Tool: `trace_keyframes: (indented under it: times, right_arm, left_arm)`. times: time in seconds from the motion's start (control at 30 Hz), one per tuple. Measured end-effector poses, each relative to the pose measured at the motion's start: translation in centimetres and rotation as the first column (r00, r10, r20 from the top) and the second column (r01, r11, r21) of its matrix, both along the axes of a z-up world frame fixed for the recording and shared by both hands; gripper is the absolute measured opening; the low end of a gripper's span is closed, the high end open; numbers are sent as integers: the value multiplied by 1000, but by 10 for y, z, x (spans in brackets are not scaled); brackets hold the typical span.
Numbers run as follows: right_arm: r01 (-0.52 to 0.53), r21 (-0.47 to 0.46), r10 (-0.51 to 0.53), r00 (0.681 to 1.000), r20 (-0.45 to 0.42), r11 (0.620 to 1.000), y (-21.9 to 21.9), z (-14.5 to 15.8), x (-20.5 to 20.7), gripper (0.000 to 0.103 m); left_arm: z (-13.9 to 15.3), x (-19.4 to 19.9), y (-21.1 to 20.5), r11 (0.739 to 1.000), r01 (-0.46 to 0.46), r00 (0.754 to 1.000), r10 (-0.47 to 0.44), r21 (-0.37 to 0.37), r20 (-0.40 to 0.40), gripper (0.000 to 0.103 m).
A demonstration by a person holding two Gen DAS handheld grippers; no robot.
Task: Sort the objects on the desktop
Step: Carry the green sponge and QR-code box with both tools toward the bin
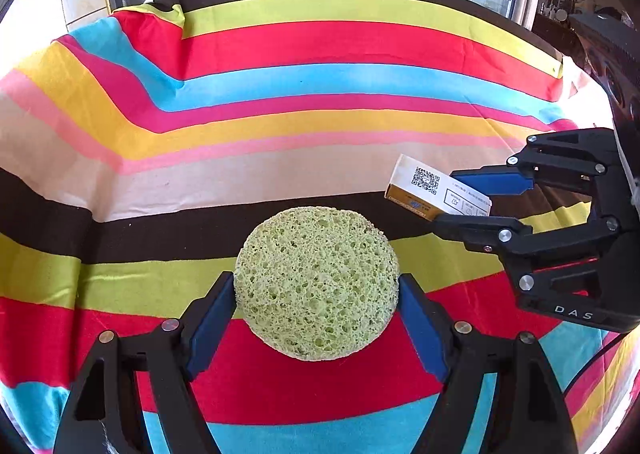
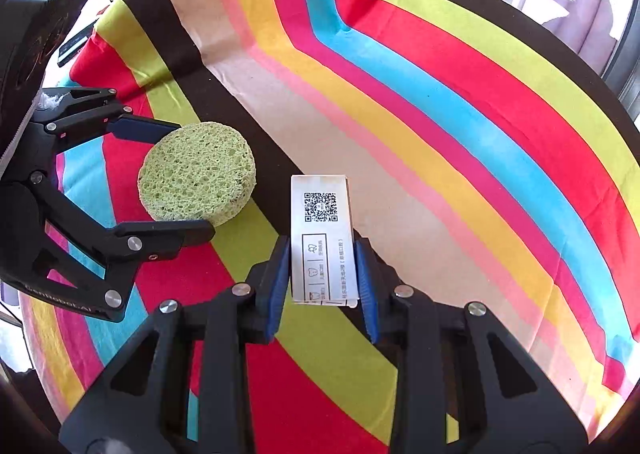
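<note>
Sponge point(image 1: 316, 286) clamped between left gripper point(image 1: 316, 318) pads (box point(image 2: 322, 238) likewise, right gripper point(image 2: 323, 282)).

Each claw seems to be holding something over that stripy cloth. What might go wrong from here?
Three things, probably:
1. The left gripper pinches the green sponge only by its rim; being soft, it may squash or slip out.
2. The right gripper holds the small box at one end, so it could swivel or drop.
3. The two grippers are near each other, so a careless move might knock them together.
</note>
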State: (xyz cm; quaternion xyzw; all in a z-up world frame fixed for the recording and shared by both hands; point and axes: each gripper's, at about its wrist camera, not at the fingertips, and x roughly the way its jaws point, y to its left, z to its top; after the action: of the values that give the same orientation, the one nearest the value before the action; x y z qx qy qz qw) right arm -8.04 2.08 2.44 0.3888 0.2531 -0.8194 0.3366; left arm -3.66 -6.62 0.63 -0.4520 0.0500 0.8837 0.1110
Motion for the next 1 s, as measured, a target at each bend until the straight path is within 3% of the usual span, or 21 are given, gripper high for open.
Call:
trace_keyframes:
  times: [0.57,1.0]
  right_arm:
    - [20,-33,-20,1000,16,999,21,-3,96,35]
    - [-34,-88,36,999,27,996,-8,-2,157,35]
  left_arm:
    - [-2,85,-30,999,-43,999,44,33,-6,80]
    - [-13,155,-75,986,-148,989,148,75,6,80]
